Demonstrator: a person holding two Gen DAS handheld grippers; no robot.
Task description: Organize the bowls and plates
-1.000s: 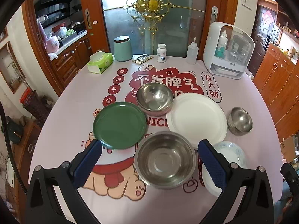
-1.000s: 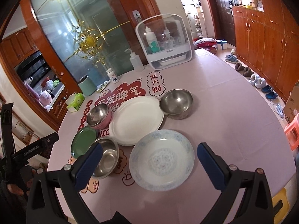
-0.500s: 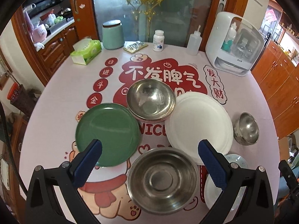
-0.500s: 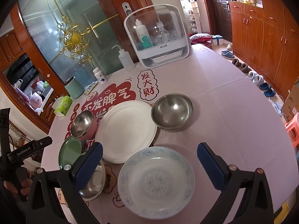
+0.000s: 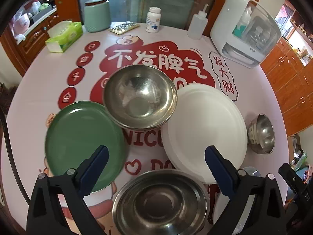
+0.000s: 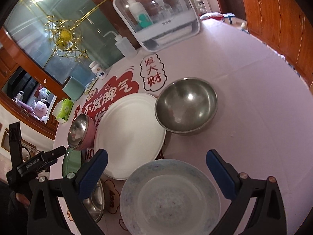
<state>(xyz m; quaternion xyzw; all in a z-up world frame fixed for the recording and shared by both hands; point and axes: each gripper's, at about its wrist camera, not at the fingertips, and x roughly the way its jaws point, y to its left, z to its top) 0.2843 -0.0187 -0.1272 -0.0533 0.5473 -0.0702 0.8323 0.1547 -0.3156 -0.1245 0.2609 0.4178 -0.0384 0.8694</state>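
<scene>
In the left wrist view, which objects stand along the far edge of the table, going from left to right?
Tissue box → mint green canister → blister pack → white pill bottle → squeeze bottle → white appliance with a clear door.

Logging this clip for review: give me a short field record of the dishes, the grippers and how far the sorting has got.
plates: green plate, white plate, blue-patterned plate, all flat on the table
bowls: pink-sided steel bowl, wide steel bowl, small steel bowl
left gripper: open, empty, above the wide steel bowl
right gripper: open, empty, above the blue-patterned plate
stacking: none; every dish lies separately
background: tissue box, white cabinet
</scene>
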